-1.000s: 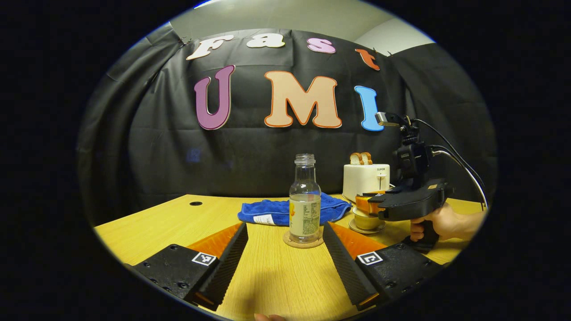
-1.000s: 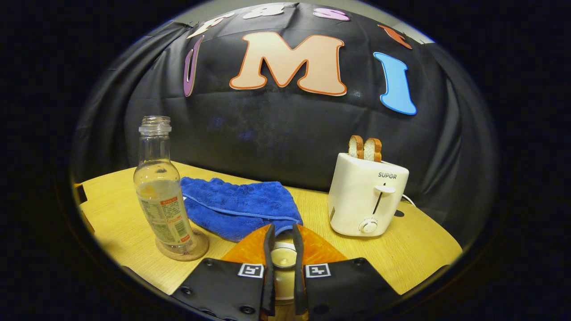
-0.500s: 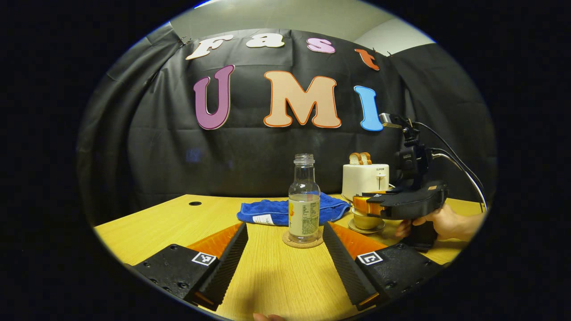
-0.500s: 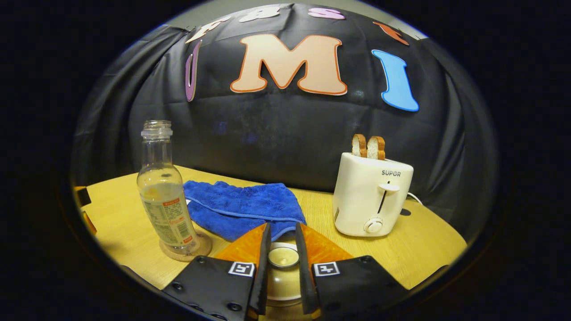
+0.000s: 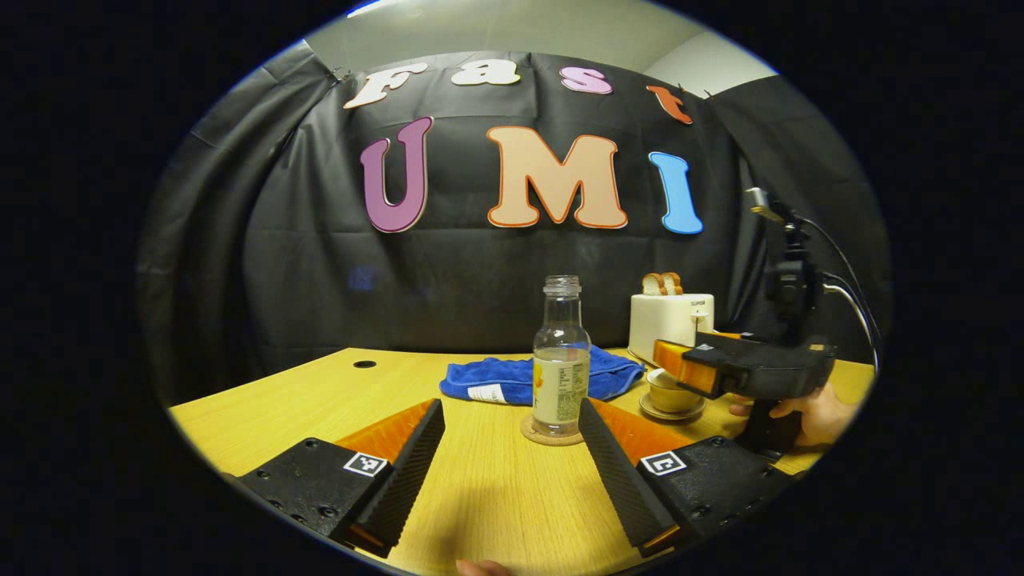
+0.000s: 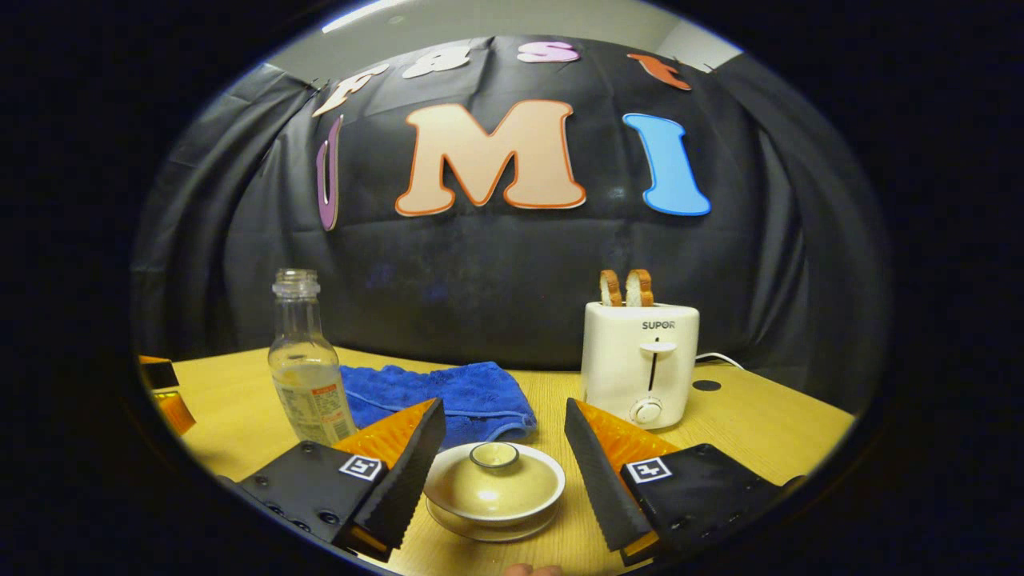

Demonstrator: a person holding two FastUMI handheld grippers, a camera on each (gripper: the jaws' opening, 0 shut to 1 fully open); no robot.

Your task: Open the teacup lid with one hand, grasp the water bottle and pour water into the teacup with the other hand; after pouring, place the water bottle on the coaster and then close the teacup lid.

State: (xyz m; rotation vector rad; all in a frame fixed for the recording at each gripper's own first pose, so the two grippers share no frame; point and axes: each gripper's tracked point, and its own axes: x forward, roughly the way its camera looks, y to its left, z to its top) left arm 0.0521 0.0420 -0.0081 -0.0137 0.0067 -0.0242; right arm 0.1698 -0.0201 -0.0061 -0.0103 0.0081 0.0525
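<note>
The lid (image 6: 494, 480) sits on the teacup (image 6: 494, 512), between the right gripper's (image 6: 504, 464) wide-spread fingers, which hold nothing. The water bottle (image 5: 562, 354) stands upright on its coaster (image 5: 550, 433) on the bench (image 5: 320, 404), ahead of the left gripper (image 5: 512, 448), whose fingers are also wide and empty. A blue cloth (image 6: 448, 396) lies behind the teacup, a toaster (image 6: 638, 360) to its right.

Two low cameras faced the cloth wall across the table (image 5: 304, 400).
The left gripper view sat farther back, water bottle (image 5: 561, 360) ahead of its fingers; the right gripper view sat close, teacup (image 6: 494, 488) between its fingers. Both shared bottle, blue towel (image 6: 448, 396), toaster (image 6: 639, 360).
</note>
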